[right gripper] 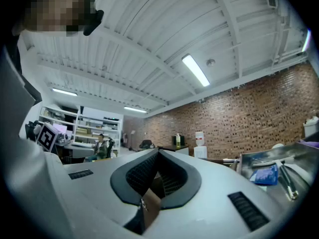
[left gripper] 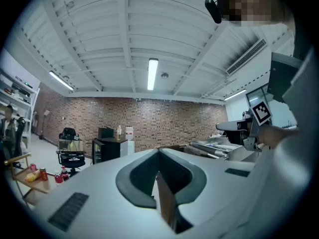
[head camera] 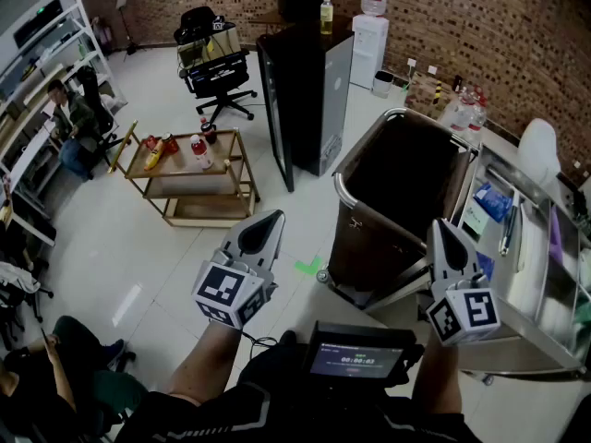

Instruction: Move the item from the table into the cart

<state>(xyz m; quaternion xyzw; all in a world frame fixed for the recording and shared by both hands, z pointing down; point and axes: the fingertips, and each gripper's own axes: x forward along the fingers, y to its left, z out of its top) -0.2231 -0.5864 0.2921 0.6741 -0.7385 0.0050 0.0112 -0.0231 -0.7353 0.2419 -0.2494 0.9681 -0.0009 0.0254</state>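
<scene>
Head view: left gripper (head camera: 270,221) and right gripper (head camera: 444,231) are held level ahead of the body, over bare floor (head camera: 120,247), touching nothing. I read it as a transit pose, no pick begun. Cart (head camera: 402,183) sits ahead of the right one, top open, nothing visible inside. Likely item: bottles (head camera: 199,150) on the low gold-framed counter (head camera: 199,188), well off to the left. A blue pack (head camera: 494,201) lies on the steel counter (head camera: 531,275) at right. Can't tell which is the target.

Left gripper view: fingers pressed together, nothing between. Bottles low left, well apart.

Right gripper view: fingers closed tip to tip, empty. Steel counter is near, at right.

Room: pale hard floor, brick wall (head camera: 480,26), black cabinet (head camera: 300,100).
</scene>
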